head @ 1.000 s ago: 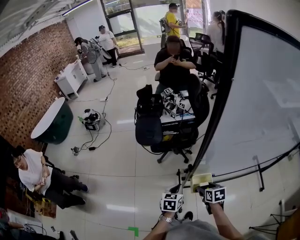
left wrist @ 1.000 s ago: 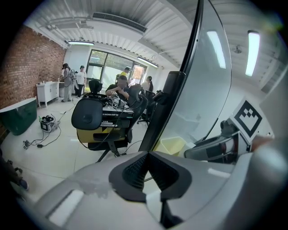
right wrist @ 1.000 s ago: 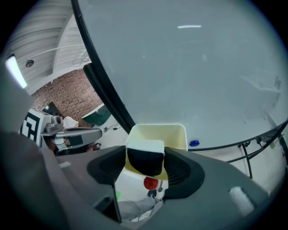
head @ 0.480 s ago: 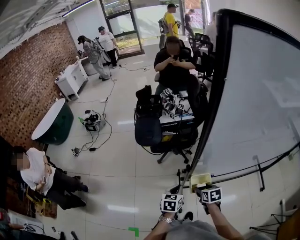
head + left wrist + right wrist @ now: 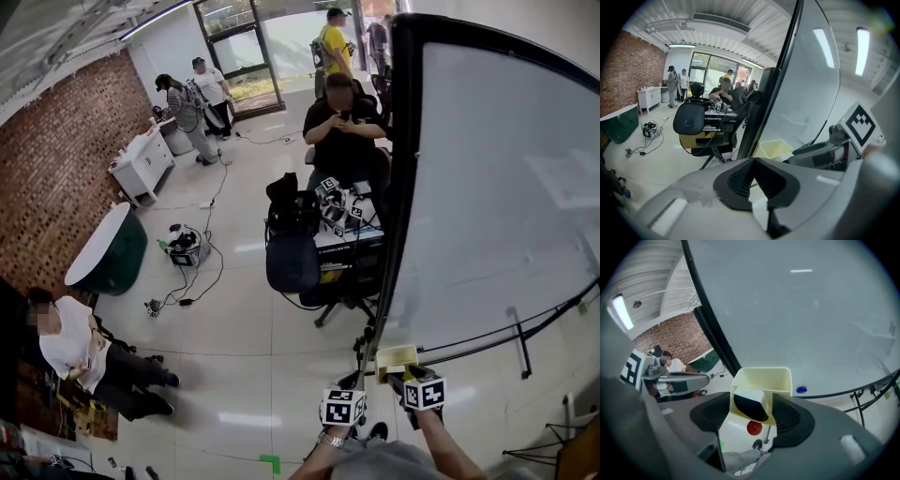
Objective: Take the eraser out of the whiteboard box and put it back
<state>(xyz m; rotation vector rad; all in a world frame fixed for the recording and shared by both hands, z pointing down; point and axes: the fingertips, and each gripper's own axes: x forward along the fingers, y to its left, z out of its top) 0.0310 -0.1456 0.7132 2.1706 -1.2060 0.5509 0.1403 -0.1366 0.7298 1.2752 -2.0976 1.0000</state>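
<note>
Hardly anything has moved at the right gripper (image 5: 753,405): its jaws stay clamped on the eraser (image 5: 750,398) (white back, black felt face), which tilts over the near rim of the pale yellow box (image 5: 764,378). The left gripper (image 5: 753,165) has its jaws pressed together, empty. In the head view the whiteboard (image 5: 506,187) has slid leftward.

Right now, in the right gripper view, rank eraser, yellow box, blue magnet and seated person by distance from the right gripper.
1. eraser, between the jaws.
2. yellow box, just behind.
3. blue magnet, on whiteboard, right.
4. seated person, far left.
</note>
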